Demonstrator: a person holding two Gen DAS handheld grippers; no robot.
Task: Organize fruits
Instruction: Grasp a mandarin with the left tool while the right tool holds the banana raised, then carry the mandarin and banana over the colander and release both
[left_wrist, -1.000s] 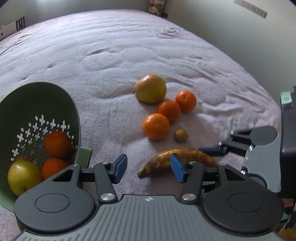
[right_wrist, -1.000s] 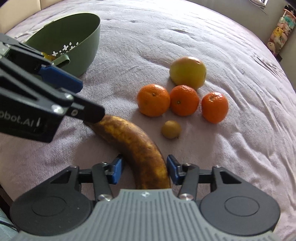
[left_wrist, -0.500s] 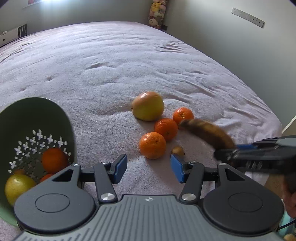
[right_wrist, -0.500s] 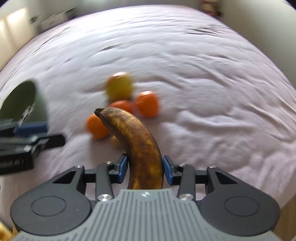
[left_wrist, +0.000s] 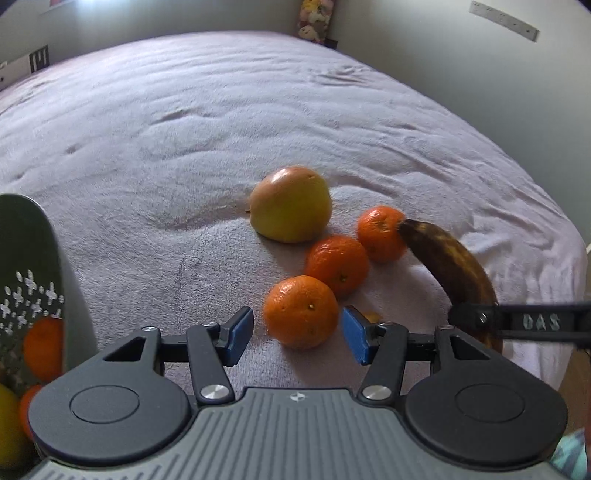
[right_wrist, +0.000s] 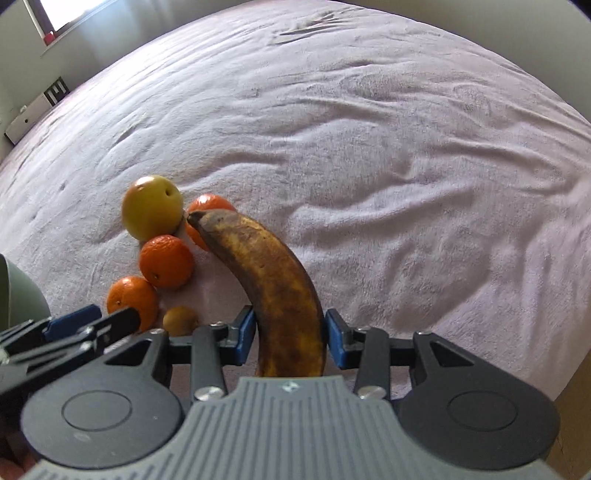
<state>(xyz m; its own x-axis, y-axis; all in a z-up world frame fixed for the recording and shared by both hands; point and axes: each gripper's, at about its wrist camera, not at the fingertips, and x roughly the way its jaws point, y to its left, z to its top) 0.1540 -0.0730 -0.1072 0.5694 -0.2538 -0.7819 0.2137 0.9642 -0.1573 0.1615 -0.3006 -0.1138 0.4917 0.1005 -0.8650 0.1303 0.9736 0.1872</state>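
My right gripper (right_wrist: 290, 334) is shut on a brown overripe banana (right_wrist: 269, 280) and holds it above the bed; the banana also shows at the right of the left wrist view (left_wrist: 454, 273). My left gripper (left_wrist: 297, 336) is open, its pads on either side of the nearest orange (left_wrist: 301, 312). Two more oranges (left_wrist: 338, 264) (left_wrist: 382, 232), a yellow-red apple (left_wrist: 291, 203) and a small brown fruit (right_wrist: 180, 320) lie on the blanket. A green colander (left_wrist: 48, 273) at the left holds oranges and a yellow fruit.
The fruit lies on a wide mauve blanket (right_wrist: 369, 147) over a bed. The bed's edge drops off at the right (left_wrist: 576, 258). Walls stand behind, with soft toys (left_wrist: 314, 18) in the far corner.
My right gripper has lifted the banana off the blanket and swung it to the right of the oranges. My left gripper has moved closer to the nearest orange.
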